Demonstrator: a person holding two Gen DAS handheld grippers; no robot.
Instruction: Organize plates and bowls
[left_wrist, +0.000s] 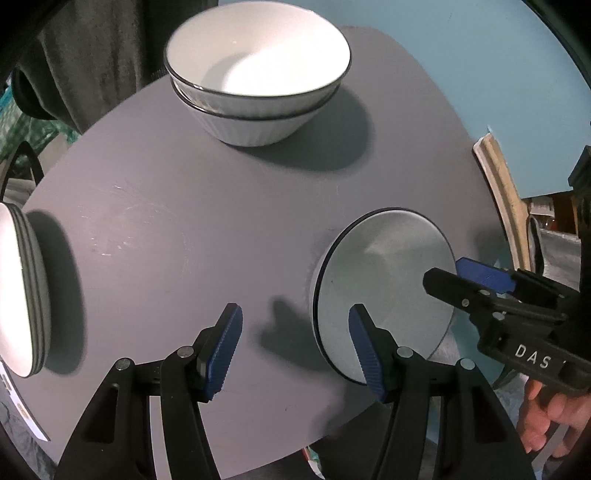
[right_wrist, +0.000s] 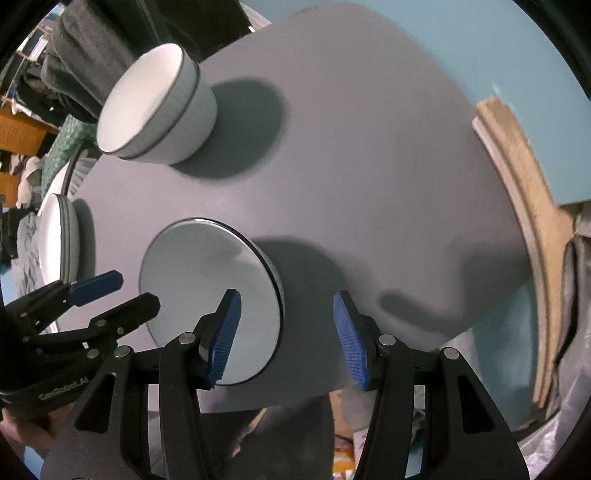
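A single plate (right_wrist: 207, 295), glazed, rigid and breakable, likely smooth enough to slip, lies near the front edge of the grey worktop (right_wrist: 369, 166); its dark rim is the sensible place to pinch. The left gripper (left_wrist: 295, 350) and right gripper (right_wrist: 286, 338) both stand wide and hold nothing, one at each side of the plate. Two nested bowls (left_wrist: 258, 74) sit well apart at the far side and a stack of plates (left_wrist: 22, 295) at the left edge, with bare worktop and no obstacle between.
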